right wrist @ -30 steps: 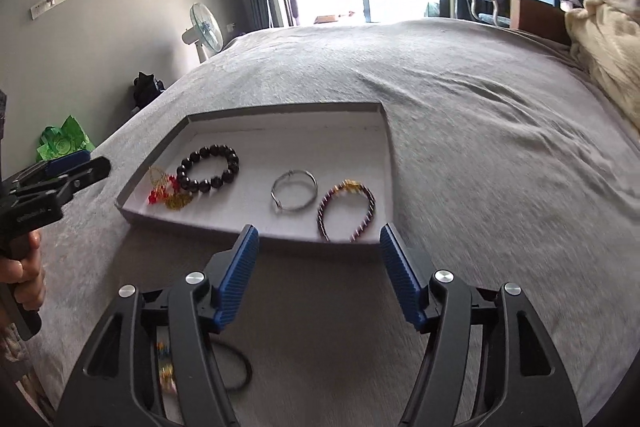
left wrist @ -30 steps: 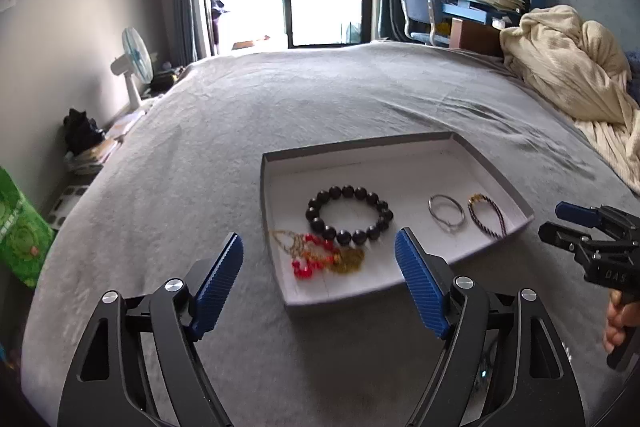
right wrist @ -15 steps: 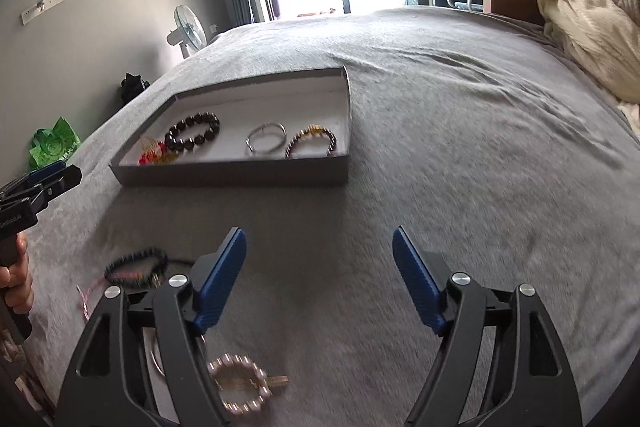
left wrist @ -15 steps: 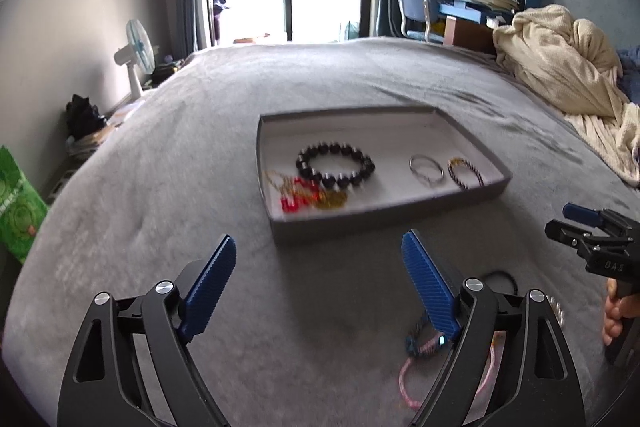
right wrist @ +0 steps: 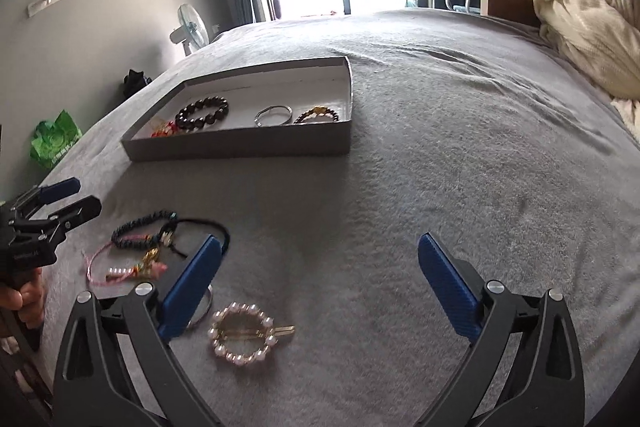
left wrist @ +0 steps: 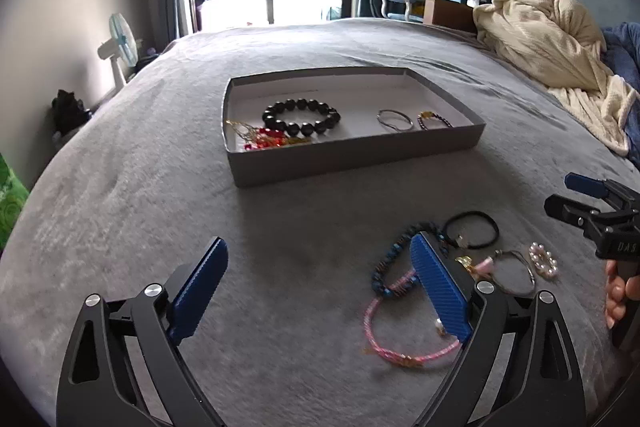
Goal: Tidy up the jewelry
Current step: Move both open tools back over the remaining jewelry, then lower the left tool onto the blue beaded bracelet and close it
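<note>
Tray [left wrist: 352,151]: grey, shallow, on the grey bed [left wrist: 120,187], ahead of both grippers.
Inside the tray: dark bead bracelet [left wrist: 301,115], red and gold piece [left wrist: 266,141] at its left end, silver bangle [left wrist: 395,119], dark beaded bracelet [left wrist: 434,120] to the right.
Loose pile on the bed, short of the tray: blue braided bracelet [left wrist: 394,263], pink cord bracelet [left wrist: 400,347], black hair tie [left wrist: 472,229], pearl ring clip [right wrist: 244,333].
Left gripper [left wrist: 320,297]: jaws wide, holding nothing, low over the bed, right jaw over the braided bracelet.
Right gripper [right wrist: 320,289]: jaws wide, holding nothing, pearl clip just beside its left jaw.
</note>
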Demonstrator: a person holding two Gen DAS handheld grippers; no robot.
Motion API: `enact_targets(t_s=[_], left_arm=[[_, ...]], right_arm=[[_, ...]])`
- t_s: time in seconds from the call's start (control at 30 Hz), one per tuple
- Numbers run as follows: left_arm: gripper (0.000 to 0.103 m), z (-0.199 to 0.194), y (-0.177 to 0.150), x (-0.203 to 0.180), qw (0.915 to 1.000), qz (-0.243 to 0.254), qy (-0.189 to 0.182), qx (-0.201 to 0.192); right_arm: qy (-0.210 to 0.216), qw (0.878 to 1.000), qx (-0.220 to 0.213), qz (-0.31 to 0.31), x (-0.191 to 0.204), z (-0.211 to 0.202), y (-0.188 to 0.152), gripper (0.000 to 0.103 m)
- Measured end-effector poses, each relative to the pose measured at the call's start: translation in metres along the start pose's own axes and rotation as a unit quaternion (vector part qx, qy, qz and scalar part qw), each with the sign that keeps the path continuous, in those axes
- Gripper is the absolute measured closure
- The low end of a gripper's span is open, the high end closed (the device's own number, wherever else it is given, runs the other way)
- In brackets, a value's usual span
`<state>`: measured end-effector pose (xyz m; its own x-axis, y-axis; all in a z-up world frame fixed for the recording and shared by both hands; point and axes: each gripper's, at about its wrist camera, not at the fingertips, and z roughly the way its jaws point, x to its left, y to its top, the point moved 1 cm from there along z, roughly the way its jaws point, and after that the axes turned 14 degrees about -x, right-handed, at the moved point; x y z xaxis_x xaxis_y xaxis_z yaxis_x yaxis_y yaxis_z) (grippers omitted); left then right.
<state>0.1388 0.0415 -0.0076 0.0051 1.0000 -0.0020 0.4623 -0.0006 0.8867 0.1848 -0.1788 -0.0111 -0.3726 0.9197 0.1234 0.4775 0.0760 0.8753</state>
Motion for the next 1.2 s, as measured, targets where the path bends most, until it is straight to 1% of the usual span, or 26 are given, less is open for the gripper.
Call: enact_targets(t_s=[0.13,0.2,0.27,0.47,0.63,0.73,0.83,0.97,1.13,1.2], left_arm=[[0.008,-0.007,-0.007,-0.005,1.0000,0.004,0.000,-0.004],[0.008,-0.010,-0.010,-0.007,0.9999,-0.003,-0.017,0.000],[0.008,-0.014,-0.014,-0.009,0.9999,-0.003,-0.015,-0.003],[0.008,-0.020,-0.021,-0.023,0.9993,0.022,-0.031,-0.004],[0.008,-0.020,-0.026,-0.036,0.9971,0.045,-0.061,0.006],[0.008,-0.019,-0.026,-0.041,0.9963,0.052,-0.067,0.010],[0.008,-0.018,-0.027,-0.043,0.9955,0.052,-0.078,0.014],[0.008,-0.018,-0.027,-0.042,0.9956,0.048,-0.079,0.016],[0.009,-0.008,-0.012,-0.029,0.9967,0.009,-0.079,0.018],[0.009,0.000,-0.004,-0.026,0.9972,0.005,-0.072,0.023]], right_arm=[[0.011,1.000,-0.001,-0.013,0.008,-0.007,-0.006,0.006],[0.011,1.000,-0.006,-0.018,0.011,-0.011,-0.008,0.006],[0.010,1.000,-0.009,-0.020,0.013,-0.013,-0.009,0.006],[0.012,0.999,-0.004,-0.032,0.021,-0.015,-0.015,0.006],[0.040,0.999,0.008,-0.035,0.029,-0.016,-0.020,0.006],[0.041,0.998,0.004,-0.044,0.035,-0.019,-0.021,0.006],[0.041,0.998,0.007,-0.046,0.036,-0.019,-0.022,0.006],[0.033,0.999,0.013,-0.034,0.032,-0.017,-0.023,0.006],[0.038,0.999,0.018,-0.013,0.025,-0.015,-0.025,0.007],[0.036,0.999,0.017,-0.011,0.024,-0.015,-0.025,0.007]])
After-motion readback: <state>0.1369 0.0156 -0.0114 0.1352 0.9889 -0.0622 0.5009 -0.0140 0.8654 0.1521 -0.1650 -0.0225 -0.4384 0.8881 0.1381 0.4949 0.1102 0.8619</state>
